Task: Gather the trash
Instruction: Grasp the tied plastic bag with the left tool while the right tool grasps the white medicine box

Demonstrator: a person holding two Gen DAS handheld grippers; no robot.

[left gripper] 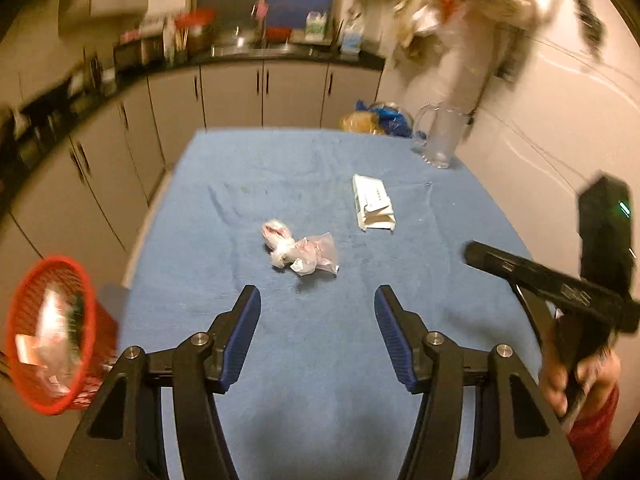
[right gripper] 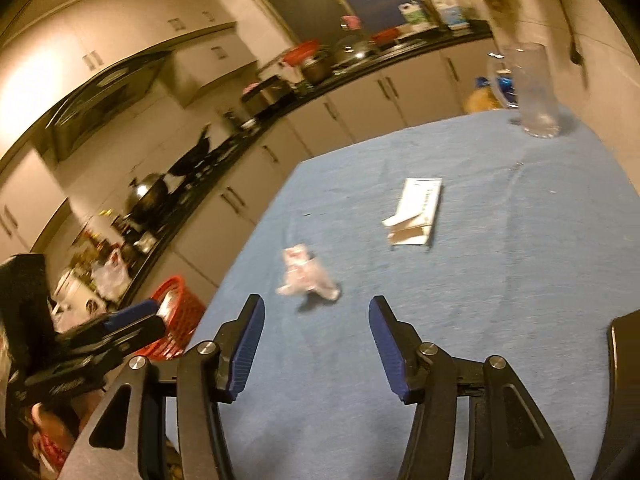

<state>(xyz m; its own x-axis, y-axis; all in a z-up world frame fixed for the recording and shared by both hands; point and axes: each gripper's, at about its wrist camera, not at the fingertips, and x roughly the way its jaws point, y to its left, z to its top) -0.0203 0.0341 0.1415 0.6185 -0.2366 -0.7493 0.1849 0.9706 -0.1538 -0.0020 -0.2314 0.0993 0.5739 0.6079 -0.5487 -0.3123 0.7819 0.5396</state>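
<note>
On the blue-clothed table I've got two trash items left: a crumpled plastic wrapper mid-table, and a torn white paper packet further back, well apart from it. Left gripper hangs over the near table, jaws released, nothing between them, wrapper just ahead. Right gripper same story: jaws released, empty, wrapper just ahead. Red basket sits off the table's left edge, trash already inside. Clear glass jug at the far right corner. Frames are blurred.
</note>
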